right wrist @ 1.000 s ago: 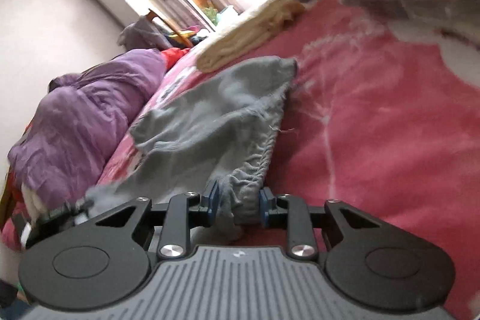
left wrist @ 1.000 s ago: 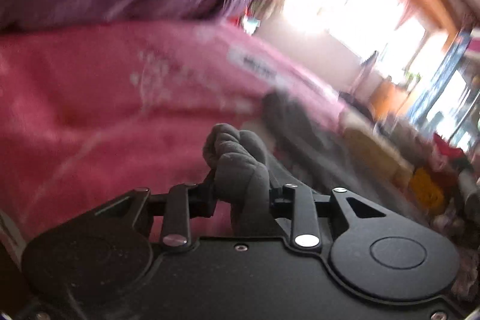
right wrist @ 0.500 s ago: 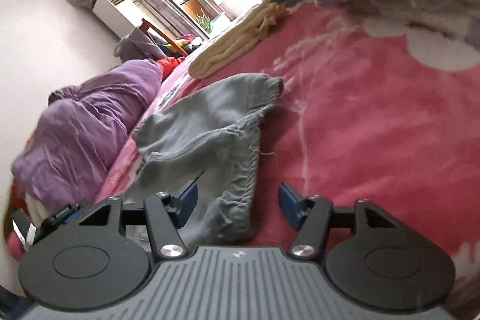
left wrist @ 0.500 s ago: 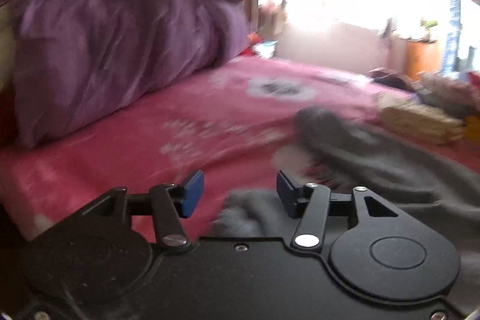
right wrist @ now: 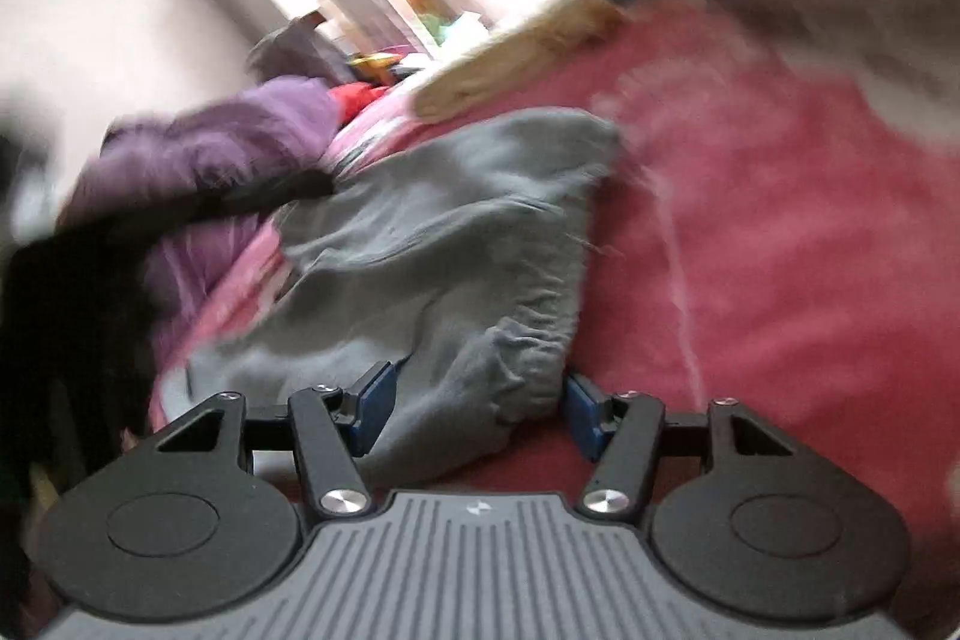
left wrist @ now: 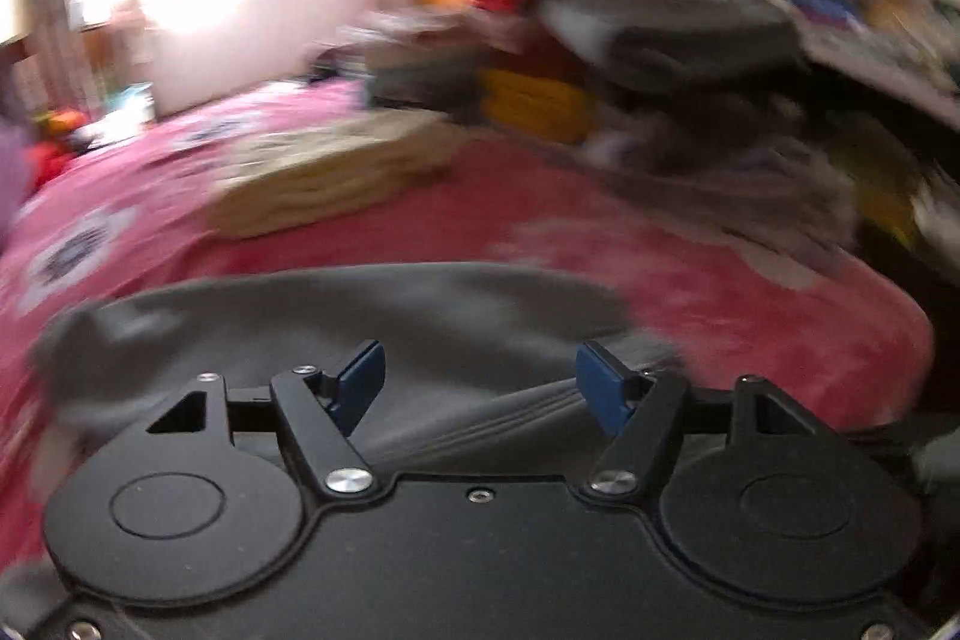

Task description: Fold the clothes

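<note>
Grey garment laid on the bed, folding only partly done

The grey garment [right wrist: 444, 244] lies bunched on the pink bedspread [right wrist: 780, 220], near its front edge, its gathered waistband between the spread fingers of the right gripper [right wrist: 474, 409]. The left gripper [left wrist: 480, 382] also stands apart, holding nothing, above the cloth. It looks uneven, so smoothing and further folds seem left.

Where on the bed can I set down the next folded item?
The bare pink bedspread right of the grey garment, below the tan folded cloth, is free. It is crowded along the far edge with a blurred clothes pile, and on the left by the purple bedding.
</note>
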